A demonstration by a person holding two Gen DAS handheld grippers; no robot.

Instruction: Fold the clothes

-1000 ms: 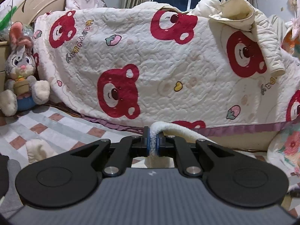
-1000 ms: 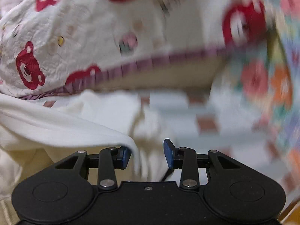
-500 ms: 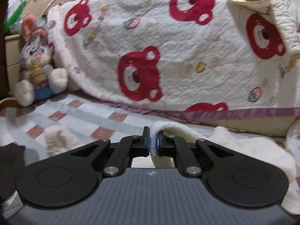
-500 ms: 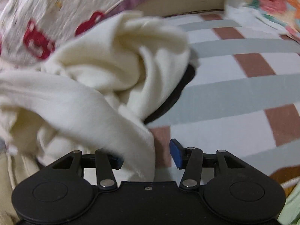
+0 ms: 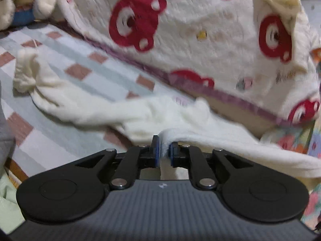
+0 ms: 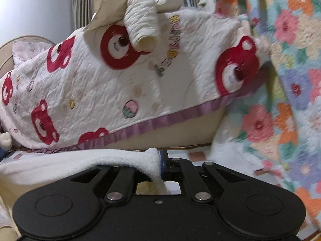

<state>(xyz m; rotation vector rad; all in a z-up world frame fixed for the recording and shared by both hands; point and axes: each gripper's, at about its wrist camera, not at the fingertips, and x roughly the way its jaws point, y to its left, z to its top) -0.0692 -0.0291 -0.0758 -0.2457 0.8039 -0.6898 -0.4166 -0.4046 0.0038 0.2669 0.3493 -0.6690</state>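
A cream fleece garment (image 5: 112, 108) lies stretched over the checked bed sheet (image 5: 84, 80), one bunched end at the far left. My left gripper (image 5: 164, 150) is shut on a fold of its near edge. In the right wrist view the same cream garment (image 6: 84, 160) drapes across the left finger, and my right gripper (image 6: 159, 165) is shut on its edge. The left fingertip there is hidden under the cloth.
A quilt with red bears (image 5: 200, 30) is heaped behind the garment, also the quilt (image 6: 120, 84) in the right view. A floral blanket (image 6: 284, 100) hangs on the right. A plush rabbit (image 5: 24, 2) sits far left. Grey cloth (image 5: 4, 136) lies at the left edge.
The right gripper, open a second ago, has shut on the garment's edge and lifted level. The left gripper kept its hold and tilted down, and the garment now lies spread across the sheet.
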